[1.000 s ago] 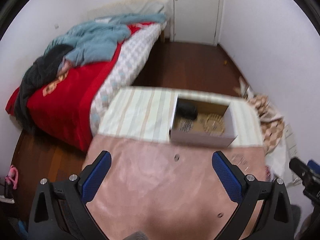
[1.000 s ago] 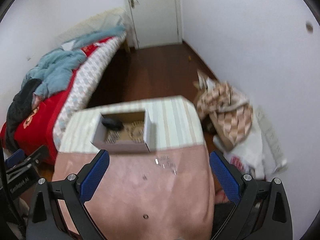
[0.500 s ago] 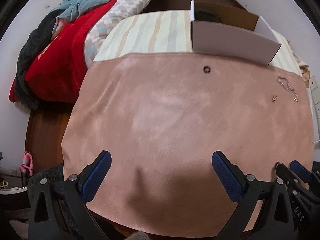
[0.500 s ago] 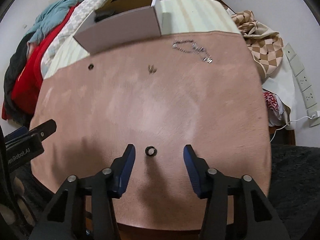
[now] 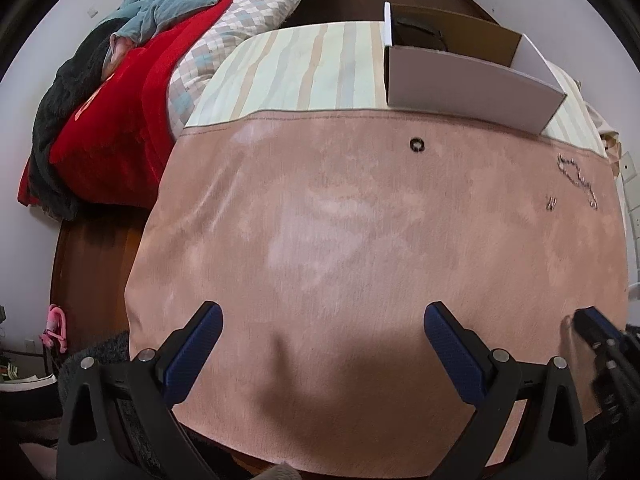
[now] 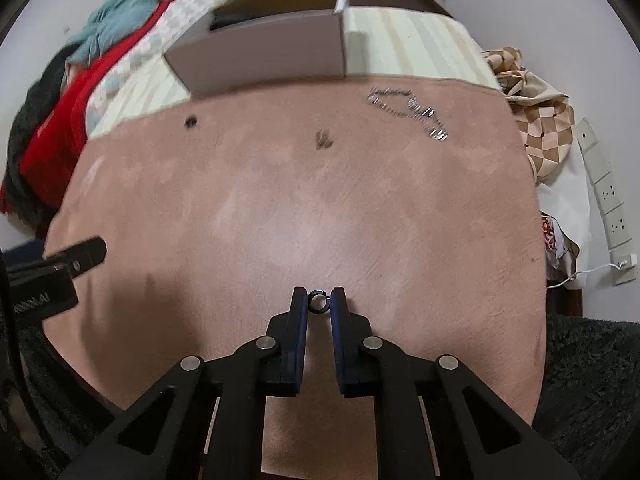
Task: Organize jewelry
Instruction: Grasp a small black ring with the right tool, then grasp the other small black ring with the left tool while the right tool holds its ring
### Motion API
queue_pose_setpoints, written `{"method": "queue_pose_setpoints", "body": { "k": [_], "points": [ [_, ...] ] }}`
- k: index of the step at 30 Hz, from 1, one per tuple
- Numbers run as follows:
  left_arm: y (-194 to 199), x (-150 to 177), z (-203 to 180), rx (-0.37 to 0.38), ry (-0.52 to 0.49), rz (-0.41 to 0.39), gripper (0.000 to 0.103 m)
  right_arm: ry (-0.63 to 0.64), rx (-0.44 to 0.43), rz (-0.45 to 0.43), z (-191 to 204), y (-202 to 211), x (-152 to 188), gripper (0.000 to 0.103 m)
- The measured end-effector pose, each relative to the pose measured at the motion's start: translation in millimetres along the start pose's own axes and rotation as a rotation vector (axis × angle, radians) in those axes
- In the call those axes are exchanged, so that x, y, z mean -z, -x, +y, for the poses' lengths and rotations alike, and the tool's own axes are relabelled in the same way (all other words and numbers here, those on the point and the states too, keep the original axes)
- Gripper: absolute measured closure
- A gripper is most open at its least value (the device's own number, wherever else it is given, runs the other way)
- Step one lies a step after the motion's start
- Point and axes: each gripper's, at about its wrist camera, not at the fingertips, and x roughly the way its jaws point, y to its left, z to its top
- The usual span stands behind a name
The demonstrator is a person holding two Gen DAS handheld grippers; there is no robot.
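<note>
Two grippers low over pink cloth (image 6: 360, 208). Right gripper (image 6: 319, 300) lower centre, fingers nearly closed, touching small ring (image 6: 318, 301) either side. Left gripper (image 5: 322, 320) spread wide, holding nothing. Farther up: second ring (image 5: 416, 144), chain (image 6: 408, 112) upper right, box (image 6: 264, 60) top.

Only blurred, unreadable white lettering on the left gripper (image 6: 48, 276) body at the frame's edge.
</note>
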Motion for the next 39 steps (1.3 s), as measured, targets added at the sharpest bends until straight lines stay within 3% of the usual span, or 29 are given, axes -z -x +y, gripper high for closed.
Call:
{"method": "queue_pose_setpoints", "body": {
  "k": [11,17,21,31,39],
  "points": [
    [-29,-73,-14,0.087,0.048,0.002,0.002,-0.101,-0.03,-0.089,-28,8,-56,0.091],
    [-56,-96,-31,0.132,0.03,0.047,0.031,-0.121,-0.027,-0.094,-26,-8,-80,0.091],
    [-67,-104,-40,0.132,0.008,0.042,0.036,-0.124,-0.021,-0.092,-26,-16,-87,0.091],
    [-65,-110,-50,0.157,-0.039,-0.007,0.093,-0.133,-0.003,-0.08,-32,-26,-87,0.091],
    [-44,-99,-55,0.185,-0.039,-0.036,0.093,-0.133,-0.018,-0.1,-30,-16,-90,0.091]
  ]
}}
